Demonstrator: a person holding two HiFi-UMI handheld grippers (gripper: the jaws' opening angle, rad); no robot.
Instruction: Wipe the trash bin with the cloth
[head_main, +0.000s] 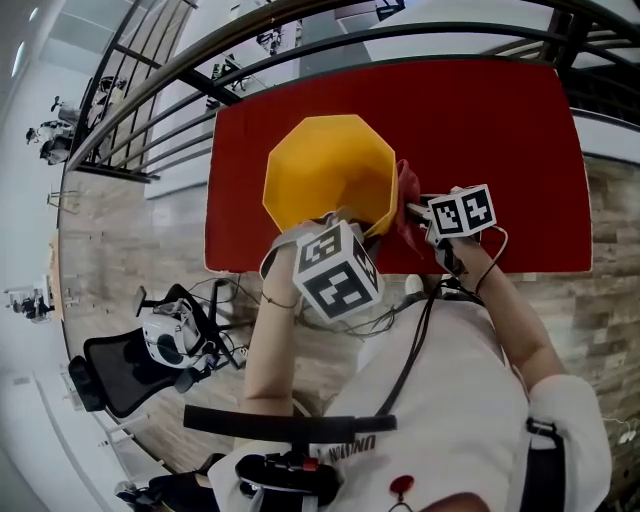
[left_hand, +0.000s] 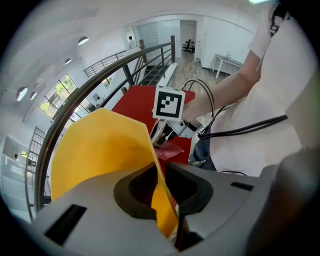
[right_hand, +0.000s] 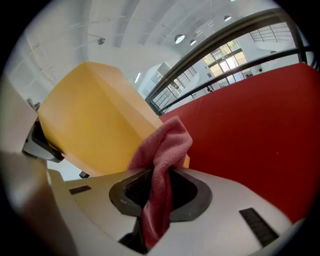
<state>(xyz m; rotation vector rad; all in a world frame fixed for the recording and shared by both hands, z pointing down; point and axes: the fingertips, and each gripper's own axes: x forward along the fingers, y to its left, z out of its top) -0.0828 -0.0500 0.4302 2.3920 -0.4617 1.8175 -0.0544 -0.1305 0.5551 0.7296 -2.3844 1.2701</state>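
Two tongs busy: L tongs (left_hand: 161, 192) pinch bin (left_hand: 95, 155) rim, R tongs (right_hand: 159, 192) clamp cloth (right_hand: 167, 142).

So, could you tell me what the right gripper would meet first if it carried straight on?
Probably the trash bin, its outer wall just ahead; the held cloth would touch first, though depth is unclear.

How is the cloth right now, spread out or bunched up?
Bunched: the cloth is crumpled in the right gripper, beside the trash bin.
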